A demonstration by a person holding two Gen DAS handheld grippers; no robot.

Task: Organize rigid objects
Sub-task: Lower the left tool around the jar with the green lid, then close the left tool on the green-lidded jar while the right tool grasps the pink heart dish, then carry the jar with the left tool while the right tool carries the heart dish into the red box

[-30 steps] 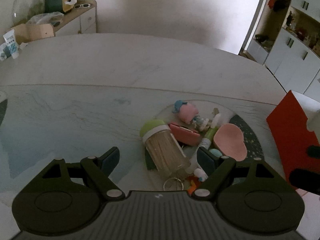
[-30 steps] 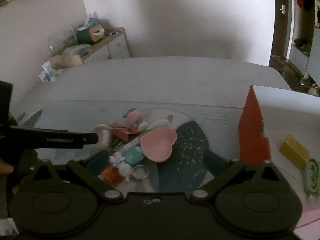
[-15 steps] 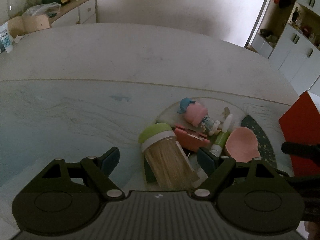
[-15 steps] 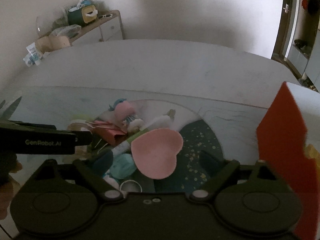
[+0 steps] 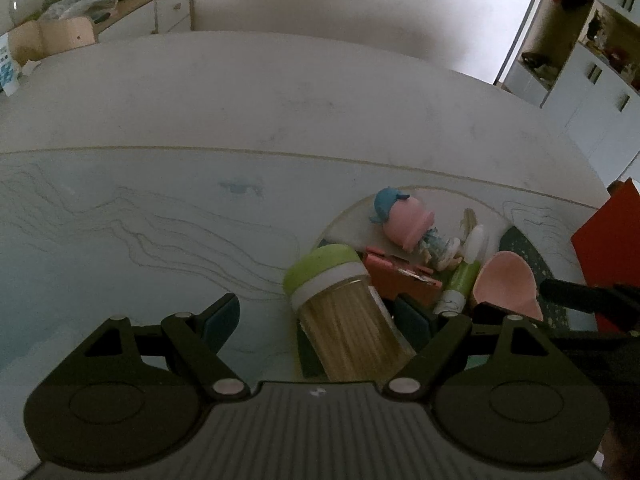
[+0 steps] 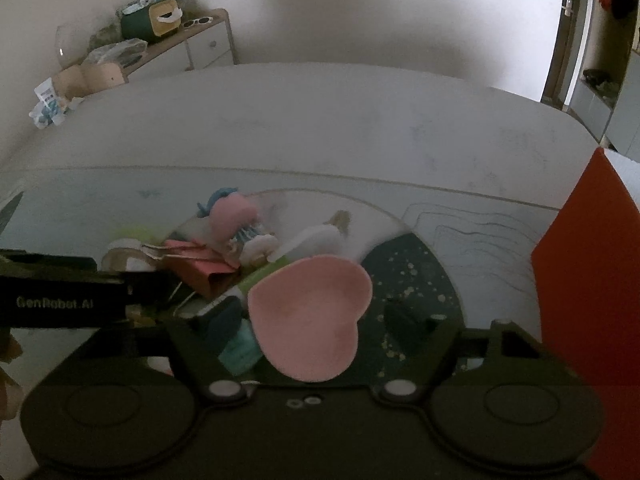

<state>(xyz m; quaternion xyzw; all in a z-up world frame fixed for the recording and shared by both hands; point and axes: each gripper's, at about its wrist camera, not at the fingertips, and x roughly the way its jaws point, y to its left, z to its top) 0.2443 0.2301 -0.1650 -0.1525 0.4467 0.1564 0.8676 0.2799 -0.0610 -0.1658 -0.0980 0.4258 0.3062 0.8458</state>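
the left gripper (image 5: pixel 320 316), jaws wide, is straddling a toothpick jar (image 5: pixel 344 312) lying tilted in a table-top pile; the right gripper (image 6: pixel 320 320), also wide, is hovering around a pink heart dish (image 6: pixel 310 316). beyond, a pink doll (image 5: pixel 408 222) is lying on the mat (image 5: pixel 120 220).

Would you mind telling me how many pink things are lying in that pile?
3: a heart-shaped dish nearest the right gripper, a doll at the far side, a case between. More may be hidden underneath.
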